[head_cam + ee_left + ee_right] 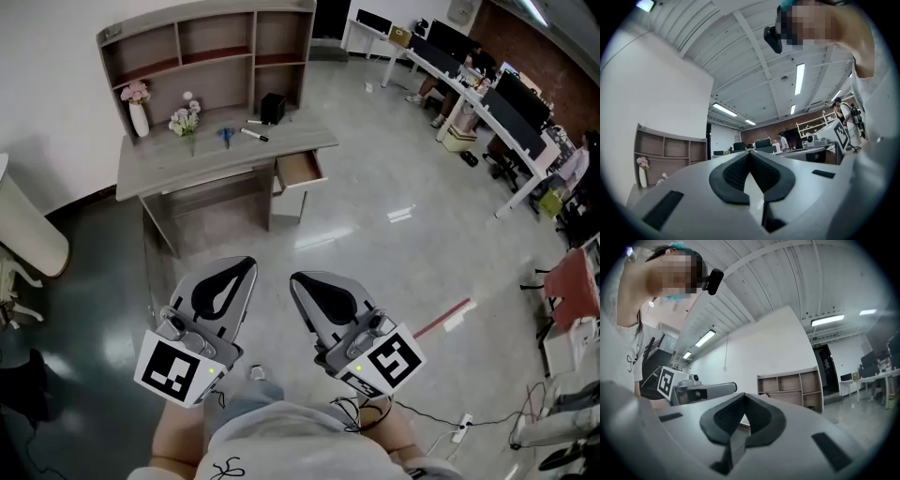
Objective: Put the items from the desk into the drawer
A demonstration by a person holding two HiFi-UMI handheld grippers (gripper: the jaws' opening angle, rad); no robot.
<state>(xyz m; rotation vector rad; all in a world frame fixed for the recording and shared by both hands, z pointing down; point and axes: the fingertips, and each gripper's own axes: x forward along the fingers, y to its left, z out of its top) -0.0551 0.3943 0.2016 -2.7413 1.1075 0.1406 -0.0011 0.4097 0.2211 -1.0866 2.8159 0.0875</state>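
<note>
We hold both tongs low in the frame, well apart from the desk (178,164) in the upper left. The left gripper (246,265) and the right gripper (298,279) are each pressed together, pinching nothing. On the desktop sit a vase (139,117), white flowers (187,120), a blue item (225,136) too small to identify, a pen (254,134) and a black box (273,108). The drawer (302,169) stands open at the desk's right end, and we cannot make out its inside.
</note>
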